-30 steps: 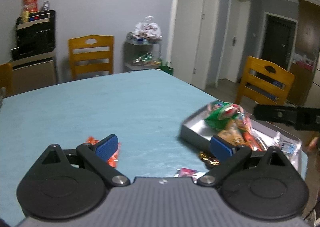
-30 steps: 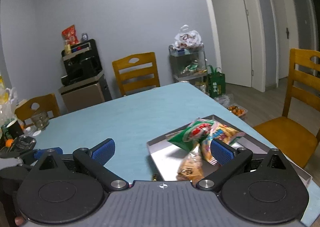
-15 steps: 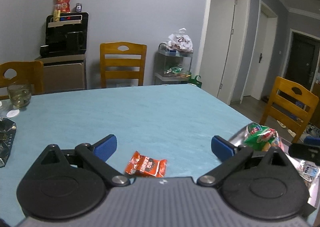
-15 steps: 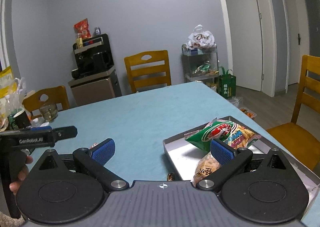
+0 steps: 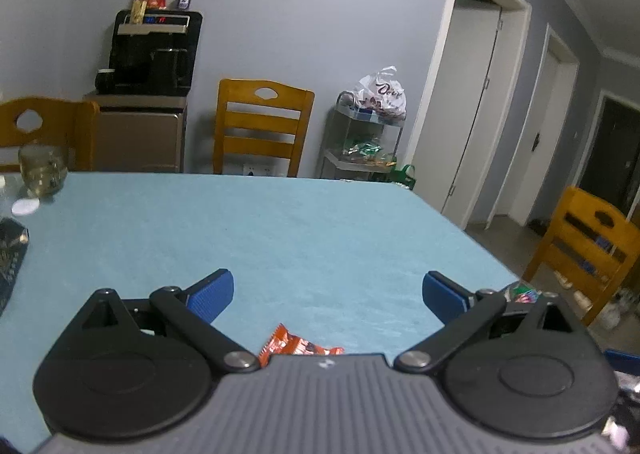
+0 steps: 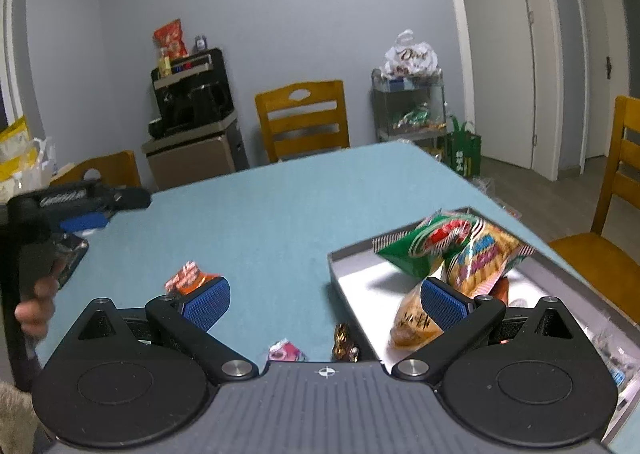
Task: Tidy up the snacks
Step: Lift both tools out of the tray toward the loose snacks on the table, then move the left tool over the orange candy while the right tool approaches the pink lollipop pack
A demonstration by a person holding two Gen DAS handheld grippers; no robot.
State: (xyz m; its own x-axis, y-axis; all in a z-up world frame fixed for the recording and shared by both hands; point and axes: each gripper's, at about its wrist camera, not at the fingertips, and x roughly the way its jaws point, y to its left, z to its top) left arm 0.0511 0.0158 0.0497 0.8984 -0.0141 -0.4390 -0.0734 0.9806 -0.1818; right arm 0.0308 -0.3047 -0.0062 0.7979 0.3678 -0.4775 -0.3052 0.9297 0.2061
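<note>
Both tongs (image 5: 327, 294) (image 6: 326, 297) wide, apparently above uncluttered tabletop (image 5: 280, 230).

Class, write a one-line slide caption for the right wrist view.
Open right gripper above blue table; metal tray holds snack bags.

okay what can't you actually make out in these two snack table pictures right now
- Orange snack packet, left wrist view: lower part hidden behind the left hand-held gripper body.
- Metal tray, right wrist view: near corner covered by the right hand-held gripper.
- Pink wrapper and dark gold wrapper: half hidden, print too small.
- Green bag: motion-blurred, label unreadable.
</note>
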